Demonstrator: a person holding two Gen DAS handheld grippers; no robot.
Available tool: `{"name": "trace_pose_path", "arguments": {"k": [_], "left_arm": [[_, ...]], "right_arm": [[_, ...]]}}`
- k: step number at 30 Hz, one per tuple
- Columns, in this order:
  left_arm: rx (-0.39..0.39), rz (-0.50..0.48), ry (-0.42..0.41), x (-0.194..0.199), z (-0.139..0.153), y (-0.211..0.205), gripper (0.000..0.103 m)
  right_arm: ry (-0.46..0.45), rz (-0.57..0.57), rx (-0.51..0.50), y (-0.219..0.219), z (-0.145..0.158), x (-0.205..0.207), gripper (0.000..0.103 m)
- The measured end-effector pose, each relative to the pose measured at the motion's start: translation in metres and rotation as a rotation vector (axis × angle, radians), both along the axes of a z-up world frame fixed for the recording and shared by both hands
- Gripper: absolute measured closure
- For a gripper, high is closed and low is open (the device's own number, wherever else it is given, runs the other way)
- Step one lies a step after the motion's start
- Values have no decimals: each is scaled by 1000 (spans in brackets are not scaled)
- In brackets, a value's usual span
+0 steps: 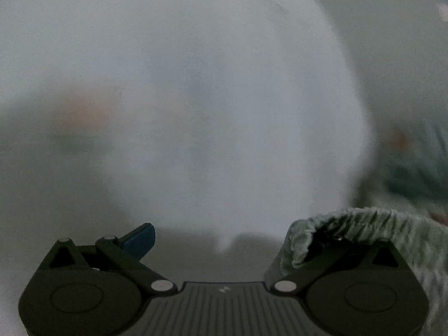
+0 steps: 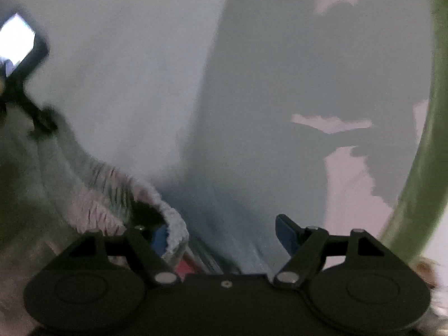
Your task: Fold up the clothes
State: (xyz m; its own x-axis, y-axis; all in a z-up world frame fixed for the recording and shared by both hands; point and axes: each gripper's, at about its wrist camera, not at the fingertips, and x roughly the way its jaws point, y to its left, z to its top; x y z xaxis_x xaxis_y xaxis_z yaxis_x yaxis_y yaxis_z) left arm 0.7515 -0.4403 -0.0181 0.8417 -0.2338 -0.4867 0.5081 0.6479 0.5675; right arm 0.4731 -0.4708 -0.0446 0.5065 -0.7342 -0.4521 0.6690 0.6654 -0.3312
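We are seeing a pale blue-white soft fabric garment (image 2: pixel 126 89) hanging lengthwise ahead of the spread right gripper (image 2: pixel 226 233), its ribbed hem (image 2: pixel 117 193) draping one finger; left gripper (image 1: pixel 224 240) likewise spread.

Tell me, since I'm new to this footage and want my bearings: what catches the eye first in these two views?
A pale blue-white garment, blurred, fills most of the left wrist view. Its ribbed cuff is draped over one finger of the left hand-held gripper. In the right wrist view another ribbed cuff covers one blue finger of the right hand-held gripper, whose jaws stand wide apart, and a green curved band runs down the right edge.
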Motion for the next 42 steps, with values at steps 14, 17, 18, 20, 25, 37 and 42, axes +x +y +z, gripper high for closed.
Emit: {"name": "trace_pose_path", "arguments": {"k": [14, 17, 18, 20, 25, 37, 42], "left_arm": [[21, -116, 448, 15, -151, -46, 0], [-242, -40, 799, 42, -138, -20, 0], [-318, -14, 869, 47, -135, -8, 0], [-403, 19, 891, 49, -127, 10, 0], [-467, 38, 785, 24, -101, 49, 0], [-588, 572, 850, -68, -152, 246, 0], [-641, 762, 832, -99, -149, 310, 0]], "right_arm": [[90, -3, 524, -96, -152, -7, 30], [36, 27, 552, -97, -136, -7, 29], [26, 38, 544, -96, -129, -7, 29], [51, 64, 448, -92, -121, -1, 30], [51, 250, 355, -72, -114, 17, 49], [65, 641, 477, -43, -166, 162, 53], [80, 641, 386, -45, -168, 185, 91]]}}
